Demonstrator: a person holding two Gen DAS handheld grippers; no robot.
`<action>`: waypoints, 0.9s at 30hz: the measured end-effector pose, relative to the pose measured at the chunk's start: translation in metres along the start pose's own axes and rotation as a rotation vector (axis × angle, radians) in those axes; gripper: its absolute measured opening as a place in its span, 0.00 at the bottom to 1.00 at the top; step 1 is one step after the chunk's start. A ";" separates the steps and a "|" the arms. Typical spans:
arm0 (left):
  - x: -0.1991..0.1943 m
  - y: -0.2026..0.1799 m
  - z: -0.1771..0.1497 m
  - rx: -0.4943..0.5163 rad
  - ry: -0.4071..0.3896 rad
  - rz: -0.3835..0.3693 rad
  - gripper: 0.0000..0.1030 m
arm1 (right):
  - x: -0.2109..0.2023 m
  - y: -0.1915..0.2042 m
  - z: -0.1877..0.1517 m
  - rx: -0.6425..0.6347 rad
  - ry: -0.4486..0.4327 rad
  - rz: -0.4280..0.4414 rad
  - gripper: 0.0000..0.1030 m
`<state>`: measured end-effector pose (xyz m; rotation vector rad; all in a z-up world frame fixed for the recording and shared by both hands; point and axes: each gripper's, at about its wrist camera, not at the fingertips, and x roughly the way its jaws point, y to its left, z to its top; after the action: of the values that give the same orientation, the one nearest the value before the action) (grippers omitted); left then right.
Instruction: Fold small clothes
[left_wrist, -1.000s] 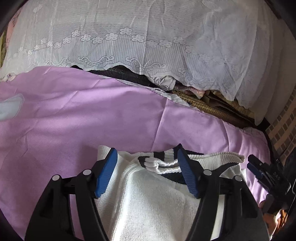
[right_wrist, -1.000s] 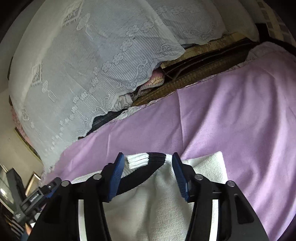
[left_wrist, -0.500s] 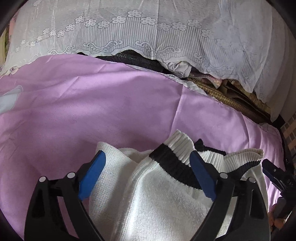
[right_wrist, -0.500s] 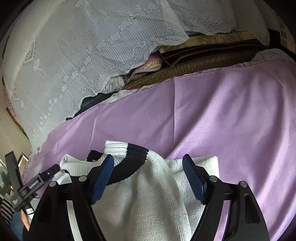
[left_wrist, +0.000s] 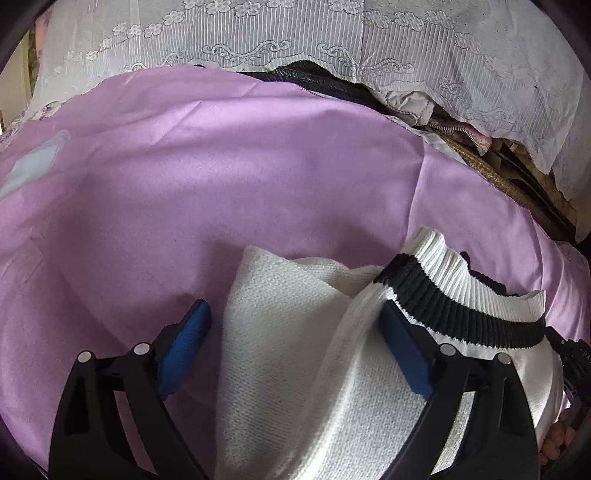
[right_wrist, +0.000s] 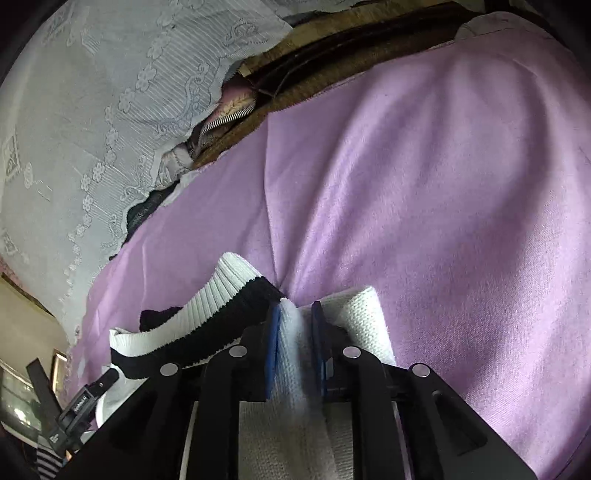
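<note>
A white knit garment (left_wrist: 295, 332) with a black and white ribbed band (left_wrist: 458, 295) lies on a purple cloth (left_wrist: 221, 184). My left gripper (left_wrist: 295, 332) is wide open, its blue-padded jaws on either side of the garment's folded body. My right gripper (right_wrist: 294, 314) is shut on a ridge of the white knit garment (right_wrist: 291, 354), just beside the ribbed band (right_wrist: 207, 317). The other gripper's black tip shows at the right edge of the left wrist view (left_wrist: 576, 354) and at the lower left of the right wrist view (right_wrist: 85, 402).
A white lace cover (left_wrist: 332, 44) hangs along the far side of the purple cloth. Dark and brown bedding (right_wrist: 332, 59) lies bunched under its edge. A pale patch (left_wrist: 33, 166) lies on the cloth at far left.
My right gripper has closed from wide open onto a ridge of the white knit. My left gripper has opened wider and stayed over the garment. The ribbed band has shifted right.
</note>
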<state>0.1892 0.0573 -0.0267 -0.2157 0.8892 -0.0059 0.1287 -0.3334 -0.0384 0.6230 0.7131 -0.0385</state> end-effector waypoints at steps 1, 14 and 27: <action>-0.004 -0.002 -0.001 0.012 -0.014 0.009 0.86 | -0.006 0.002 -0.001 0.000 -0.032 -0.010 0.26; 0.010 -0.048 -0.011 0.206 0.067 -0.050 0.93 | 0.011 0.062 -0.031 -0.265 0.067 -0.005 0.42; -0.057 -0.061 -0.048 0.416 -0.067 -0.157 0.90 | -0.033 0.095 -0.060 -0.364 0.005 0.109 0.32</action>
<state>0.1216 -0.0061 0.0000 0.1027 0.7838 -0.3249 0.0898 -0.2285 -0.0034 0.3121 0.6693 0.1901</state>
